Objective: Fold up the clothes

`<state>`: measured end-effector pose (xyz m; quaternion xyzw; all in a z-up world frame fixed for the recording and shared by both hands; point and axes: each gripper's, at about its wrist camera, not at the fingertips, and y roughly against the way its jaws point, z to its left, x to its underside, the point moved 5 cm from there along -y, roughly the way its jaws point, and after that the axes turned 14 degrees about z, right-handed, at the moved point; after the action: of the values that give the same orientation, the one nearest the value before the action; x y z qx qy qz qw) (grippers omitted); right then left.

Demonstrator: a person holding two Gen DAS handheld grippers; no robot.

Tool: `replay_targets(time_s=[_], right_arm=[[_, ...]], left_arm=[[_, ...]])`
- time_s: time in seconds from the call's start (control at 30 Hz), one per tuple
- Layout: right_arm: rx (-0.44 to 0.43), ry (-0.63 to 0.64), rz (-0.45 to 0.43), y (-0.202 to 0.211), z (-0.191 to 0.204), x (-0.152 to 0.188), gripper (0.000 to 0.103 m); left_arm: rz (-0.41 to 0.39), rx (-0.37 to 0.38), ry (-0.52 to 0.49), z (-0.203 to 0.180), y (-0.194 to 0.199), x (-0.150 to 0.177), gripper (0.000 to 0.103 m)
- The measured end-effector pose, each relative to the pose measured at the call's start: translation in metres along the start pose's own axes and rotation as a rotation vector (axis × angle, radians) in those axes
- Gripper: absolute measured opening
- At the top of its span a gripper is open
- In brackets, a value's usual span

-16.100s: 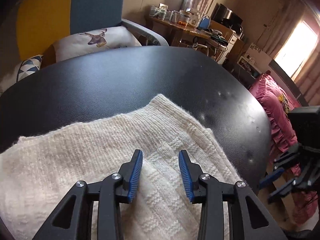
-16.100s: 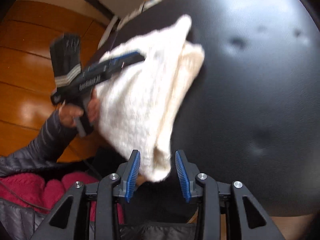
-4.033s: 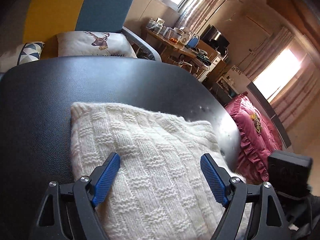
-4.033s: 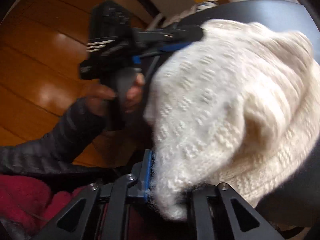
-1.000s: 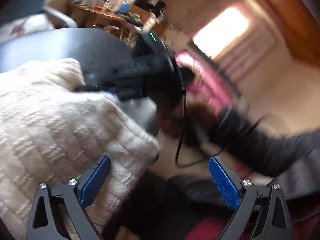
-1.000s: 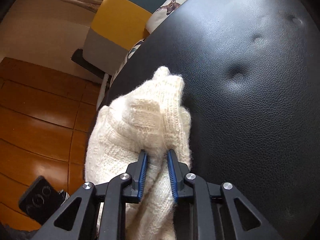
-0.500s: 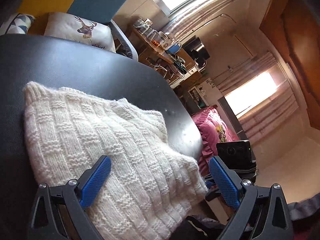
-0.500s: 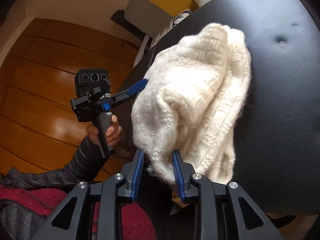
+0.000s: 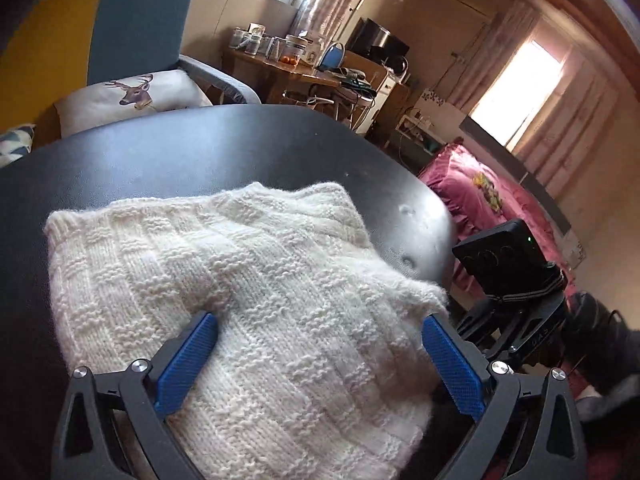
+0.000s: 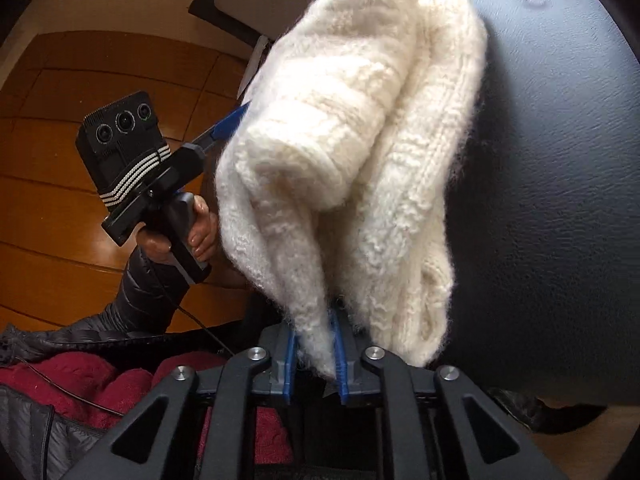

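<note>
A cream knitted sweater (image 9: 248, 272) lies folded in thick layers on the black leather surface (image 9: 200, 152). My left gripper (image 9: 316, 344) is wide open, its blue pads astride the near part of the sweater. In the right wrist view the sweater (image 10: 360, 128) hangs over the surface's edge, and my right gripper (image 10: 314, 360) is shut on its lower corner. The left gripper (image 10: 224, 124) shows there at the sweater's left side, held by a hand. The right gripper's body (image 9: 512, 264) shows at the right of the left wrist view.
A yellow and blue armchair (image 9: 100, 32) with a deer cushion (image 9: 132, 96) stands behind the black surface. A cluttered wooden table (image 9: 300, 68) and a pink bed (image 9: 480, 196) lie beyond. Wooden floor (image 10: 60, 160) lies below the surface's edge.
My right gripper has closed on the sweater's hanging corner; half a second ago its pads were apart around it. The left gripper has come lower and closer over the sweater, still open.
</note>
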<state>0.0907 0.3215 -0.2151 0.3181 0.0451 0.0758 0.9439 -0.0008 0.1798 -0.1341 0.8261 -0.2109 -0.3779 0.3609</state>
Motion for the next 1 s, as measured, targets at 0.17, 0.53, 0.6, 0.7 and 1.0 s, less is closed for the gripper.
replay_targets(time_s=[0.17,0.53,0.6,0.7,1.0], right_arm=[[0.241,0.139,-0.241,0.061,0.054,0.004,0.029],[0.644,0.265,-0.158,0.01,0.082,-0.063,0.024],[0.686,0.262,-0.166,0.008,0.064,-0.058,0.024],[0.656,0.252,-0.242,0.01,0.055,-0.051,0.024],[0.59,0.218,-0.291,0.005,0.055,-0.052,0.026]], left_arm=[[-0.095,0.037,0.069,0.009,0.039,0.007,0.103],[-0.049,0.014,0.042,0.011,0.033,0.042,0.103],[-0.037,0.002,0.024,0.009,0.024,0.049,0.102],[-0.052,-0.073,0.0,0.003,0.014,0.055,0.102],[-0.117,-0.099,0.061,0.003,0.027,0.049,0.103]])
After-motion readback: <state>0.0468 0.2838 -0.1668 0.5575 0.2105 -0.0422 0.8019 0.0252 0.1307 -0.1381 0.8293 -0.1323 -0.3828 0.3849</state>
